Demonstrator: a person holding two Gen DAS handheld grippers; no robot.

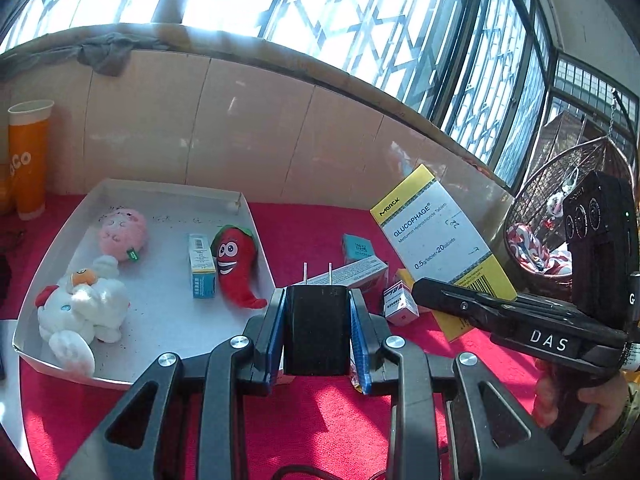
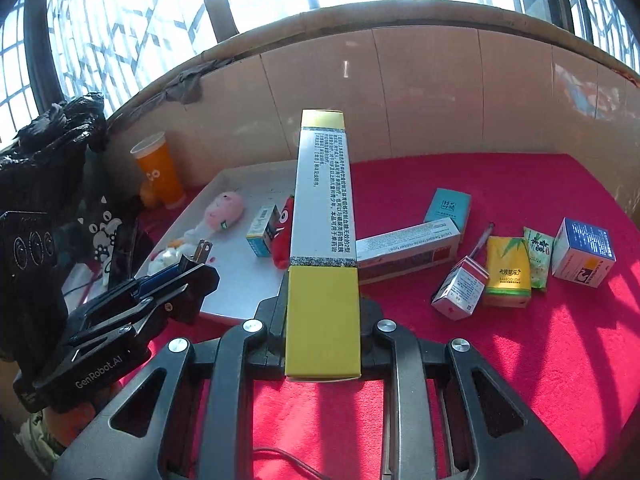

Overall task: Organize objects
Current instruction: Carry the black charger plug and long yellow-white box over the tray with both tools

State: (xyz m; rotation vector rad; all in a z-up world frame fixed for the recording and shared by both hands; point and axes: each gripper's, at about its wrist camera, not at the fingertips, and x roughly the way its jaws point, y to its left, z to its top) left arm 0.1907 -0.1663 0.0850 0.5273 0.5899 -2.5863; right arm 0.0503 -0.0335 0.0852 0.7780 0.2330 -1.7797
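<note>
Mid-carry: the left tool [image 1: 318, 330] clamps a black plug [image 1: 316, 328], the right tool [image 2: 322, 320] a yellow medicine box [image 2: 323, 248], both above the red table [image 2: 520, 340]; next, lowering each into the white tray [image 1: 160, 300].

The yellow-and-white medicine box [image 1: 442, 240] is showing "Merck", "GLUCOPHAGE" and "0.5g/tablet×20tablets". Just beside that box, the right gripper [image 1: 430, 286] is carrying "DAS" on its body. Left of the box, the left gripper [image 2: 196, 258] is reading "GenRobot.AI". Right of the box, a yellow carton [image 2: 507, 266] is displaying "BAMBOO LOVE".
</note>
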